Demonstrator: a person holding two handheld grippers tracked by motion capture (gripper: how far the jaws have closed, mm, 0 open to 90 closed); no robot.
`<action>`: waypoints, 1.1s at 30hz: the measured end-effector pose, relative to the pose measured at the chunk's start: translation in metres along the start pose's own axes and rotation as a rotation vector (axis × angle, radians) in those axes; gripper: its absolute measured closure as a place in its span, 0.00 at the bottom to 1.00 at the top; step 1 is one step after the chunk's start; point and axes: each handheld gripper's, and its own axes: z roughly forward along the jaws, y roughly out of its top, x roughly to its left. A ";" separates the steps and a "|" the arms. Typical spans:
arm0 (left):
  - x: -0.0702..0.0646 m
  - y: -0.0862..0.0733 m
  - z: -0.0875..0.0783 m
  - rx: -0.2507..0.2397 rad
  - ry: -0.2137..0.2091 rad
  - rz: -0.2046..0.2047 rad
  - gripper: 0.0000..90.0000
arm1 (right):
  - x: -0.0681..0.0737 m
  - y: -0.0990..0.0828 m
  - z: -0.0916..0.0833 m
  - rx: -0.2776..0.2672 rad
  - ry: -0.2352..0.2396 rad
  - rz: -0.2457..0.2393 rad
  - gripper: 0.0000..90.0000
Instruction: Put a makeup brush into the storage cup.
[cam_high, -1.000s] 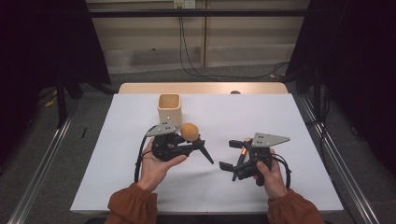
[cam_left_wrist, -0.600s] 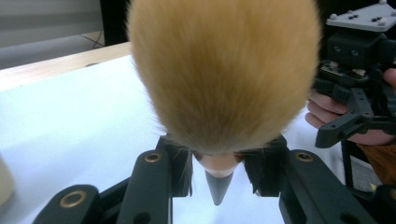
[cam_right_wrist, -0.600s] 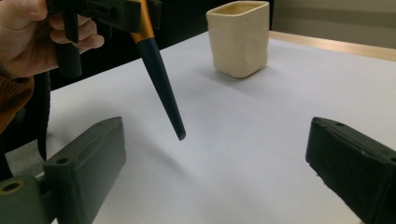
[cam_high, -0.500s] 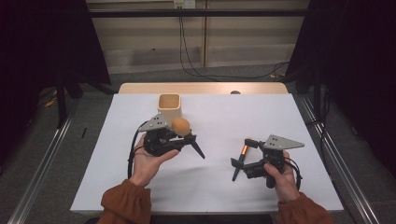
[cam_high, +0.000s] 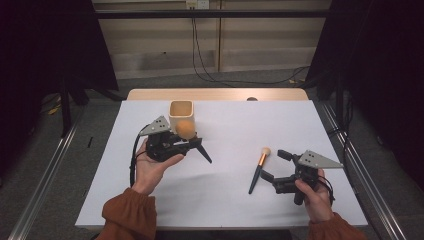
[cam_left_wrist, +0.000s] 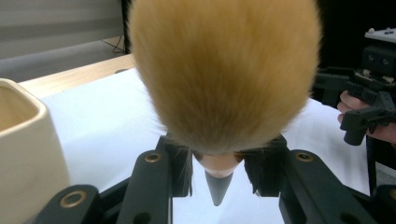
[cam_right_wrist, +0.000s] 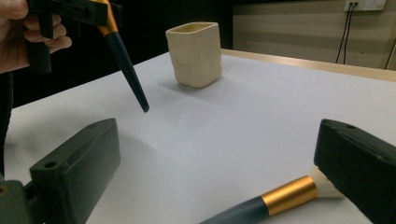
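While our right gripper (cam_high: 276, 165) stands with its jaws wide, having just opened, nothing is in its grasp: the small brush (cam_high: 258, 170) lies flat on the white table (cam_high: 300, 125) just beside its tips, and in the right gripper view its gold band and pale bristles (cam_right_wrist: 322, 184) rest next to one jaw. Farther up, our left gripper (cam_high: 192, 145) is clamped on the big brush (cam_high: 186, 129), fluffy orange head up and dark handle (cam_right_wrist: 126, 58) slanting down, clear of the table. The cream cup (cam_high: 181, 114) stands upright just behind that brush head, near the table's far edge.
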 end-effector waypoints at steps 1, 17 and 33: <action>0.001 0.001 -0.002 0.005 0.007 0.002 0.73 | 0.000 -0.001 -0.002 -0.002 -0.006 -0.001 0.00; 0.022 0.017 -0.015 -0.010 0.064 -0.003 0.73 | -0.005 -0.012 -0.023 -0.018 -0.096 -0.016 0.00; 0.048 0.042 -0.028 0.014 0.122 0.018 0.73 | -0.006 -0.023 -0.037 -0.028 -0.177 -0.010 0.00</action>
